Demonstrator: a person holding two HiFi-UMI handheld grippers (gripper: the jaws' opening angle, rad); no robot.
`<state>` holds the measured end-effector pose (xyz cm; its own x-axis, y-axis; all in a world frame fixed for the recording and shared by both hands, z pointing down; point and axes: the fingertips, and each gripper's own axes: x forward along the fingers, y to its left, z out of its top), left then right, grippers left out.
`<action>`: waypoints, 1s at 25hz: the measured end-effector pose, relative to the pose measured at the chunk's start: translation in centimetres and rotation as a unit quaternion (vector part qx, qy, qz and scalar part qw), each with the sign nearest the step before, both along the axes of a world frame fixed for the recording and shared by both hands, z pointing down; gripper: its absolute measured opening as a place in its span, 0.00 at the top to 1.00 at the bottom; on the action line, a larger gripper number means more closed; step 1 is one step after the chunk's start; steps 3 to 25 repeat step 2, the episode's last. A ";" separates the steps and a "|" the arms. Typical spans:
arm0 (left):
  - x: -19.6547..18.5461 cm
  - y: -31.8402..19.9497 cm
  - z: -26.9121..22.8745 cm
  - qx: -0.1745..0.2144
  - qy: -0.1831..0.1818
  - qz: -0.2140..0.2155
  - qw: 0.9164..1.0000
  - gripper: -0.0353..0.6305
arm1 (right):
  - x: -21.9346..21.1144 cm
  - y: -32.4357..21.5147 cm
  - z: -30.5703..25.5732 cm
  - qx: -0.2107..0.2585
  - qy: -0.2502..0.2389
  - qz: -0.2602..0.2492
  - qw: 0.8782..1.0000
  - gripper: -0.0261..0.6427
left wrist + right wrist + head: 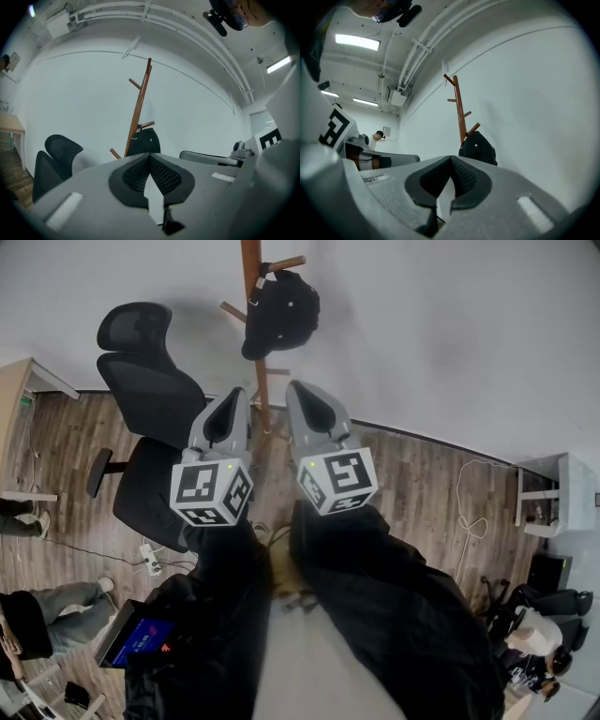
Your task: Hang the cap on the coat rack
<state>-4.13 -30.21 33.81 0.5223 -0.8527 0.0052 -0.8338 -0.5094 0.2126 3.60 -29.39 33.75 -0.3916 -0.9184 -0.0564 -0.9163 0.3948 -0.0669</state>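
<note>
A black cap hangs from a peg of the brown wooden coat rack against the white wall. The cap also shows in the left gripper view and the cap in the right gripper view, on the rack pole. My left gripper and right gripper are side by side below the cap, apart from it. Both are shut, with nothing between the jaws.
A black office chair stands left of the rack. Cables and a power strip lie on the wooden floor. A person sits at lower left with a laptop; another person is in the far background.
</note>
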 end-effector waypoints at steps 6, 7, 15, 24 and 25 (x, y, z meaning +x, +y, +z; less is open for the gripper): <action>-0.2 0.0 0.0 0.000 0.001 0.001 1.000 0.94 | -0.2 0.0 0.0 0.000 0.000 0.001 1.000 0.97; -0.2 0.0 0.0 0.000 0.001 0.001 1.000 0.94 | -0.2 0.0 0.0 0.000 0.000 0.001 1.000 0.97; -0.2 0.0 0.0 0.000 0.001 0.001 1.000 0.94 | -0.2 0.0 0.0 0.000 0.000 0.001 1.000 0.97; -0.2 0.0 0.0 0.000 0.001 0.001 1.000 0.94 | -0.2 0.0 0.0 0.000 0.000 0.001 1.000 0.97; -0.2 0.0 0.0 0.000 0.001 0.001 1.000 0.94 | -0.2 0.0 0.0 0.000 0.000 0.001 1.000 0.97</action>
